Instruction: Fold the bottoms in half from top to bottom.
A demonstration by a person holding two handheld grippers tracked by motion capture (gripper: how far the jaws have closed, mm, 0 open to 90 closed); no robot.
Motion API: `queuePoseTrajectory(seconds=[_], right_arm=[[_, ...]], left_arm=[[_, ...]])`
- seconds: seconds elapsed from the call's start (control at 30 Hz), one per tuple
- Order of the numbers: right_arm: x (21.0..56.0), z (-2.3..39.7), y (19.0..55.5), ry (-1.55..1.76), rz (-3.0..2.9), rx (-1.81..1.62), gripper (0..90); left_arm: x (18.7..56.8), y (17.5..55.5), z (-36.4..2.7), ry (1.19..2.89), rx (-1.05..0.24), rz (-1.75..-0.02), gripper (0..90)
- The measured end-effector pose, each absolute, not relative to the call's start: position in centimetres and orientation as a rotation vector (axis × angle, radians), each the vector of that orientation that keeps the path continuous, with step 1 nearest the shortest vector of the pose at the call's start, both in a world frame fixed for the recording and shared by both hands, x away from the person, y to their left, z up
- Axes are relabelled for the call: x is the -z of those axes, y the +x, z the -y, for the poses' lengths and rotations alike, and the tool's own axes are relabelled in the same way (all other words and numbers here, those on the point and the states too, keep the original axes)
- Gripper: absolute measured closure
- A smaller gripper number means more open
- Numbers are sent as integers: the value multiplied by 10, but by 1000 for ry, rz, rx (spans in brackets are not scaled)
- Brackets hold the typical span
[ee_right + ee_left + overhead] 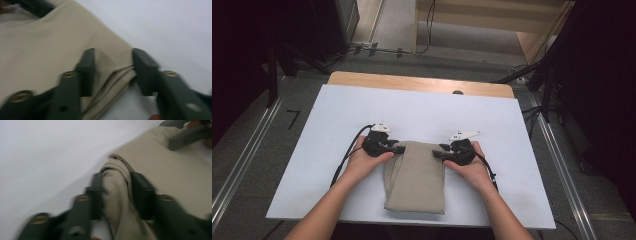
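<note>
White table (337, 115), both tongs level at folded cloth's (416, 175) corners.

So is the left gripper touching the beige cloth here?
Touching. In the left gripper view, the left gripper has a bunched fold of the beige cloth between its jaws, pressed against both.

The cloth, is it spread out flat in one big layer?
No, the beige cloth is folded into a narrow stack lying on the white table.
</note>
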State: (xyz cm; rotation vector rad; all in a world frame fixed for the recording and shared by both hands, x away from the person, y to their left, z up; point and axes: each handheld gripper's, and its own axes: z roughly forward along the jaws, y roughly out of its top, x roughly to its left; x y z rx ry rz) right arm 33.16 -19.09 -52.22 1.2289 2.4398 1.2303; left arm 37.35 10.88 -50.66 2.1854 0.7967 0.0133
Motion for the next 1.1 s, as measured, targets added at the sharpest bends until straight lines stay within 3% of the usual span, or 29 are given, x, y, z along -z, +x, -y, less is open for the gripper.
queuePoseTrajectory(seconds=[0.03, 0.1, 0.57, 0.6, 0.7, 0.8, 0.97, 1.1], right_arm=[[522, 190, 331, 1230, -2460, -1249, 721], [519, 188, 330, 1182, -2474, -1222, 784], [460, 201, 369, 1156, -2251, -1296, 789], [456, 202, 373, 1171, -2217, -1311, 761], [445, 208, 383, 1206, -2091, -1320, 456], [439, 217, 381, 1251, -2055, -1341, 310], [445, 233, 358, 1248, -2048, -1367, 164], [455, 247, 333, 1224, -2049, -1428, 112]], left_arm=[[506, 373, -108, 2186, -16, -789, 745], [503, 372, -106, 2190, -40, -762, 800], [444, 421, -98, 2024, -229, -722, 799], [441, 425, -98, 1998, -252, -735, 753], [431, 433, -103, 1939, -339, -806, 387], [425, 428, -112, 1920, -309, -808, 189], [429, 404, -135, 1864, -229, -696, 89], [437, 384, -155, 1820, -198, -687, 86]])
